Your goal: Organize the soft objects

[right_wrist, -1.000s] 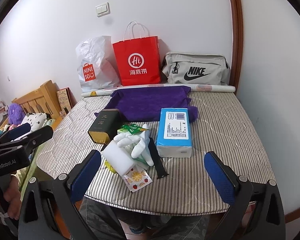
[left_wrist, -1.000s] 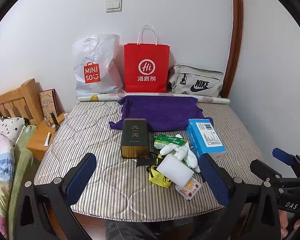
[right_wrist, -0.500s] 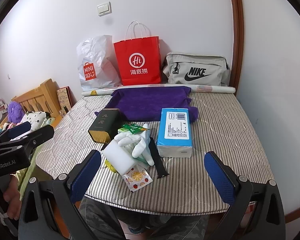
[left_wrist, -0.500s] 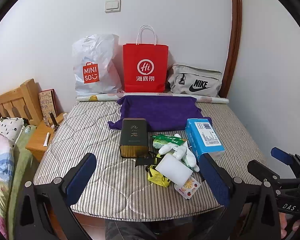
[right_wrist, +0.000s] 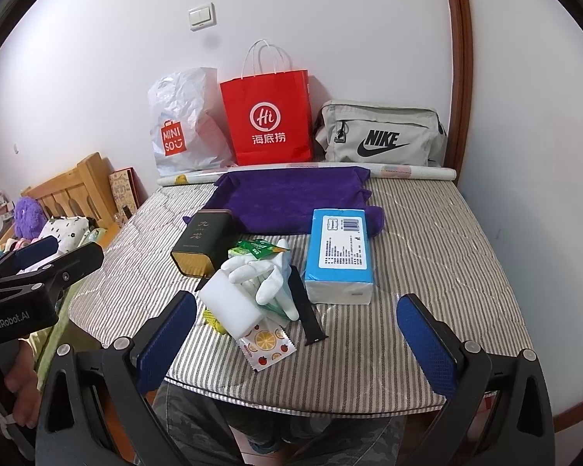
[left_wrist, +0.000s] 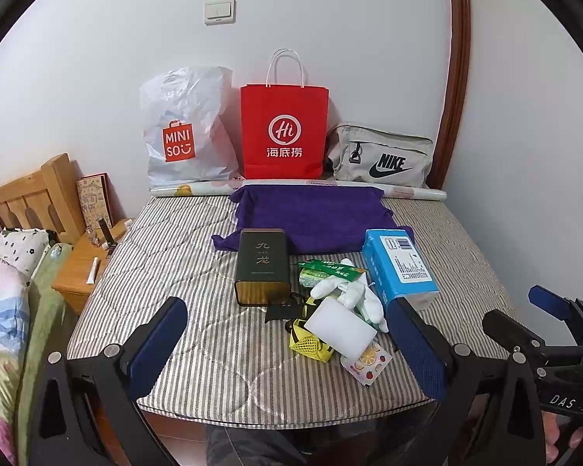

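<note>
Left gripper [left_wrist: 287,343]: we hold it with the fingers spread wide and nothing between them, short of the near table edge.
Right gripper [right_wrist: 297,343]: fingers equally wide apart and empty, also hovering short of the edge.
Surface: we read it as a table [right_wrist: 447,256] under a striped quilted cover.
White sponge block [right_wrist: 229,301]: just ahead of the right gripper's left finger, lying partly over the fruit-print sachet [right_wrist: 266,343]. We judge it very light and springy; take it across its two long flat sides with a gentle close, or it will squash and pop out.
White gloves [right_wrist: 266,273]: limp fabric beyond the sponge, between both fingers' lines. We expect them to drape; pinch a bunched fold near the palm, not a single fingertip.
Tissue pack [right_wrist: 340,252]: ahead and toward the right finger. Light, compressible, with slick film; grip across the narrow width near the middle.
Purple towel [right_wrist: 291,198]: spread far beyond the pile. Soft and floppy; pinch an edge or corner.
Dark tin [right_wrist: 202,240]: ahead of the left finger, rigid; we judge it no part of the soft set.
Black strap [right_wrist: 305,306]: lies beside the gloves; stiffness cannot be told.
</note>
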A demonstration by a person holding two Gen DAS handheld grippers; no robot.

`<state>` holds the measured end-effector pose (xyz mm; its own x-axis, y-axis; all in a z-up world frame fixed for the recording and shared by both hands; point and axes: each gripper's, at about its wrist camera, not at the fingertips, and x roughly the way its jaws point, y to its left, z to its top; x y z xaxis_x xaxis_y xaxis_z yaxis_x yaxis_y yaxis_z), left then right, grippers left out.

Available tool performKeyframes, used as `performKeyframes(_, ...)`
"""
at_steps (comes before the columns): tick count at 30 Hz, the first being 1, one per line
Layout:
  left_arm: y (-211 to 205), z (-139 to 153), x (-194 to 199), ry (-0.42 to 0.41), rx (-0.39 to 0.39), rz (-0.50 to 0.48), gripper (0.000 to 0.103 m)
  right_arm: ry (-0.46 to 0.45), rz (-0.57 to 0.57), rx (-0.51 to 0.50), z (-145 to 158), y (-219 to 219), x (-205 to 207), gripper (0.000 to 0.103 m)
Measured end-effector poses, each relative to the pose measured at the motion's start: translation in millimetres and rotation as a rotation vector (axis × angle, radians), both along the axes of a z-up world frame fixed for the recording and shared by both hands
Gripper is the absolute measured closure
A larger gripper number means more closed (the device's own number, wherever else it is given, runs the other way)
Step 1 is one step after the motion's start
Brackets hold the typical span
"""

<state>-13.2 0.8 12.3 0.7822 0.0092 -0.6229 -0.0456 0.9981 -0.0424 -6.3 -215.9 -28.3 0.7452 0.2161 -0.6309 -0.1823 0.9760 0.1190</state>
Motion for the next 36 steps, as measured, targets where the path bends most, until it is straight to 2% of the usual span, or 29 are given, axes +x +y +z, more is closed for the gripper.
performKeyframes(18, 0, 0, 1, -0.006, 0.008, -0.008, 0.000, -0.004, -0.006, -0.005, -1, -2, -2, 0.001)
performKeyframes(26, 3, -3, 8, -0.017, 0.046, 0.020, 0.000, 0.003, 0.005, -0.024, -8, -1, 6, 0.001)
performKeyframes(30, 15, -15, 21, 0.023, 0.016, 0.020, 0.000, 0.028, -0.001, -0.010, -18, -7, 15, 0.001)
performKeyframes(36, 31, -51, 45, 0.118, -0.026, 0.034, 0.000, 0.046, 0.013, -0.021, -40, -10, 27, 0.001)
